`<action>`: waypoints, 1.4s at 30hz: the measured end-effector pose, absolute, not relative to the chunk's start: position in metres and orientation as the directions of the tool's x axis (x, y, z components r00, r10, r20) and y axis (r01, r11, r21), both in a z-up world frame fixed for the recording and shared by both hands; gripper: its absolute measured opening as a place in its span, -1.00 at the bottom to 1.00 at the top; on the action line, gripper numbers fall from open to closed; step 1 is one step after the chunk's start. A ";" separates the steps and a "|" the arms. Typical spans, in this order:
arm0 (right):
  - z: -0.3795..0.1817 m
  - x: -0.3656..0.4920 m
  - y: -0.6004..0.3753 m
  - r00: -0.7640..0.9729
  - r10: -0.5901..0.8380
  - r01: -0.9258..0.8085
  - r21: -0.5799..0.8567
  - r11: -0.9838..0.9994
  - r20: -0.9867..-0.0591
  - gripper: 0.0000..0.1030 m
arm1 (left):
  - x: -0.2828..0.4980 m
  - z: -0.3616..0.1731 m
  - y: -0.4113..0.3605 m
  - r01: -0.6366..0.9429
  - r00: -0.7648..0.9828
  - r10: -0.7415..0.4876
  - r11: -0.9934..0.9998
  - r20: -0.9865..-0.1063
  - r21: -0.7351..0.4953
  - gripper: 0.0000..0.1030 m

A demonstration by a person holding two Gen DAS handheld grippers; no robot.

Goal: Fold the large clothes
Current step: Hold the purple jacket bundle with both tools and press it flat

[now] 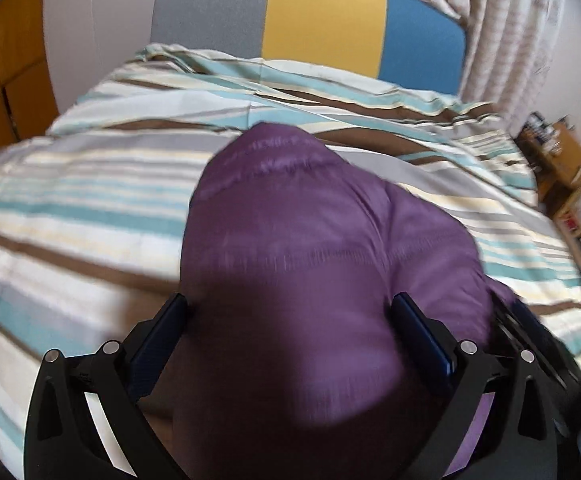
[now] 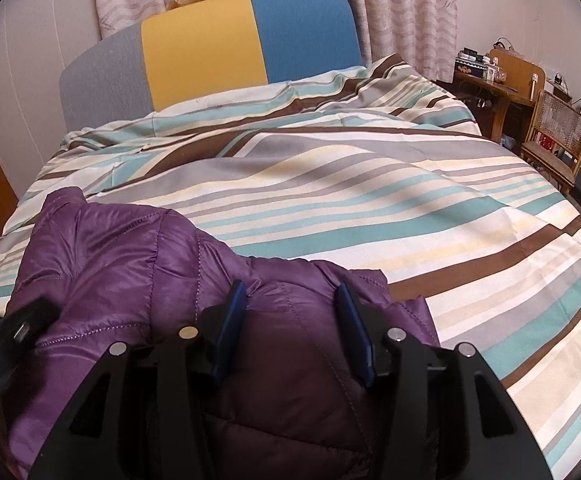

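A purple quilted puffer jacket (image 1: 290, 240) lies in a heap on the striped bed cover (image 1: 70, 208). My left gripper (image 1: 290, 304) hangs over it with its jaws wide apart. The jacket's bulk fills the gap between the blue pads (image 1: 170, 328), and I see no pinch. This view is blurred. In the right wrist view the same jacket (image 2: 130, 264) sits at the lower left. My right gripper (image 2: 290, 292) stands partly open over the jacket's right edge, puffy fabric lying between its fingers. The left gripper shows there as a dark blur at the left edge.
The bed cover (image 2: 370, 200) stretches away to a grey, yellow and blue headboard (image 2: 210, 48) with curtains behind. A wooden desk (image 2: 502, 80) and cane chair (image 2: 554, 136) stand right of the bed. An orange wooden cupboard (image 1: 6, 60) is on the left.
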State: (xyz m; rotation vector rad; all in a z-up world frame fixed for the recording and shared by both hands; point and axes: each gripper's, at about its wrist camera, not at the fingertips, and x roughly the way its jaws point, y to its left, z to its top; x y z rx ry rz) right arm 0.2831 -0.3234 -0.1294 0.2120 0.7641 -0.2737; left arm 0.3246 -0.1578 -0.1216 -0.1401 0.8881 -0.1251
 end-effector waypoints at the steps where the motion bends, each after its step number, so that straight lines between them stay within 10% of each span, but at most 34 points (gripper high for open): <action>1: -0.128 0.281 -0.322 0.690 -0.180 0.328 0.082 0.941 -0.701 0.10 | 0.316 -0.120 -0.156 0.057 0.622 -0.192 0.978 -0.759 -0.201 0.94; 15: -0.117 0.217 -0.308 0.756 -0.159 0.302 0.122 0.946 -0.635 0.37 | 0.256 -0.130 -0.173 0.279 0.782 -0.191 0.958 -0.594 0.060 0.94; 42: -0.088 0.143 -0.340 0.789 -0.002 0.299 0.381 0.875 -0.615 0.62 | 0.213 -0.137 -0.149 0.402 0.652 -0.368 0.909 -0.663 -0.109 0.94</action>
